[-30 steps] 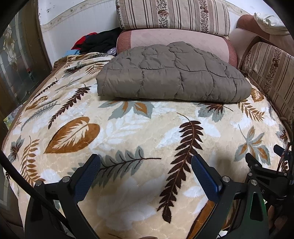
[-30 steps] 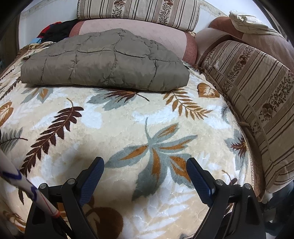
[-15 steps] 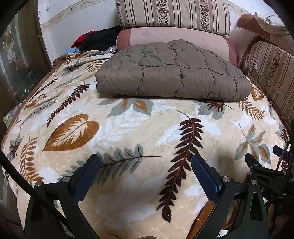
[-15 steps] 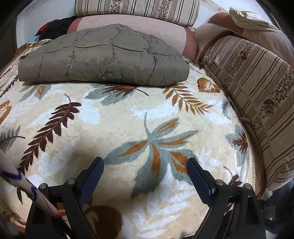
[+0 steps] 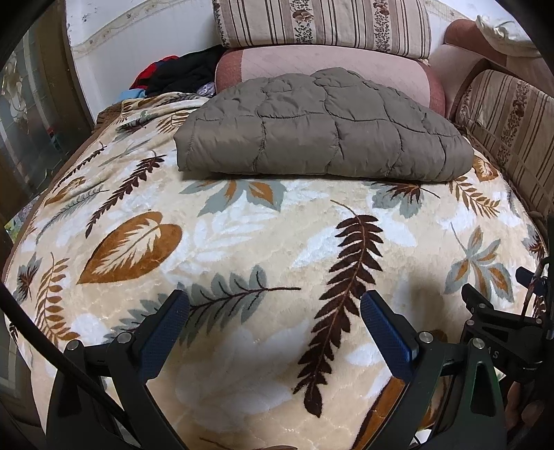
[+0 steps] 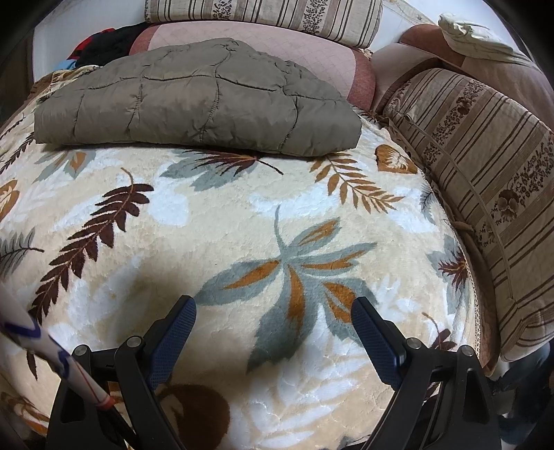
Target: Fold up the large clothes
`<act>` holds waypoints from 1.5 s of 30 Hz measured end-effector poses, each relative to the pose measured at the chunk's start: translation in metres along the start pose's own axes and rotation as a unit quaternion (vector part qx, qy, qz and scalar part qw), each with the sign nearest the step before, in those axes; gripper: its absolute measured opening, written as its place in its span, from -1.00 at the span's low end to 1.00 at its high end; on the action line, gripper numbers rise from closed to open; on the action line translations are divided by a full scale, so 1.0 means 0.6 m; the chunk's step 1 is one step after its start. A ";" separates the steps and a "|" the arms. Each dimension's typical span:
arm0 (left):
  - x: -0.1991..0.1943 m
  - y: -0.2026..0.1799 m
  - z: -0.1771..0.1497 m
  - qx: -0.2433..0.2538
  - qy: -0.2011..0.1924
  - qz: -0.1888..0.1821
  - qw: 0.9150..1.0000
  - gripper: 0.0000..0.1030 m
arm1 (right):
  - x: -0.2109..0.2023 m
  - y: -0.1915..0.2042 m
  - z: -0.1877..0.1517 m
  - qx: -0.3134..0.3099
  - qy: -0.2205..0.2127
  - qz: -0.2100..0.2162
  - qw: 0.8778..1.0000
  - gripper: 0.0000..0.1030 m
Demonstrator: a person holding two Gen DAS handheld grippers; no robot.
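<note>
Lying folded at the far side of the bed, the quilted olive-brown jacket [image 5: 322,128] rests on the leaf-patterned blanket [image 5: 242,242], its back edge against a pink bolster [image 5: 329,62] with a striped cushion [image 5: 322,24] stacked above it. The left gripper [image 5: 275,323] hangs over the near part of the blanket, jaws spread wide and holding nothing, the jacket well apart from them and straight ahead. The right gripper [image 6: 273,325] is likewise over the near blanket with its jaws wide and empty; in its view the jacket [image 6: 197,97] lies far ahead and somewhat to the left. A striped cushion [image 6: 484,180] lines the right edge of the bed. Dark and red clothes [image 5: 180,74] are heaped in the far left corner.
</note>
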State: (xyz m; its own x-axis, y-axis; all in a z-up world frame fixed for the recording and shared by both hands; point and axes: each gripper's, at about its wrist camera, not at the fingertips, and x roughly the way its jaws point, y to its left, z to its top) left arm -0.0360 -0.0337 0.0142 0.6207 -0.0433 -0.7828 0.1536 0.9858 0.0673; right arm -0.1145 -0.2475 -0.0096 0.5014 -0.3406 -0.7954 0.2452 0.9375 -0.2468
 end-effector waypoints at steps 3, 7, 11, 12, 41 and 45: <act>0.002 0.000 0.000 -0.002 0.002 0.000 1.000 0.91 | 0.001 0.000 0.001 0.001 0.003 0.002 1.000 0.82; 0.001 0.002 0.000 -0.003 0.003 -0.001 1.000 0.91 | -0.001 0.002 0.001 -0.003 0.001 0.002 1.000 0.82; 0.004 0.004 0.000 -0.005 0.007 -0.002 1.000 0.91 | 0.001 0.004 0.001 -0.004 0.002 0.003 1.000 0.82; 0.005 0.005 -0.001 -0.005 0.009 -0.002 1.000 0.91 | 0.001 0.004 0.001 -0.004 0.003 0.003 1.000 0.82; 0.010 0.003 -0.004 -0.004 0.014 -0.009 1.000 0.91 | 0.003 0.010 -0.001 0.000 0.002 0.013 1.000 0.82; 0.010 0.004 -0.003 -0.005 0.015 -0.009 1.000 0.91 | 0.003 0.011 -0.001 -0.001 0.003 0.013 1.000 0.82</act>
State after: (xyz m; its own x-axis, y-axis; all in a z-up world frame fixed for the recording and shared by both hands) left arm -0.0334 -0.0314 0.0085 0.5942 -0.0571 -0.8023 0.1567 0.9866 0.0458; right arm -0.1127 -0.2420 -0.0131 0.5031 -0.3153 -0.8047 0.2308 0.9463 -0.2265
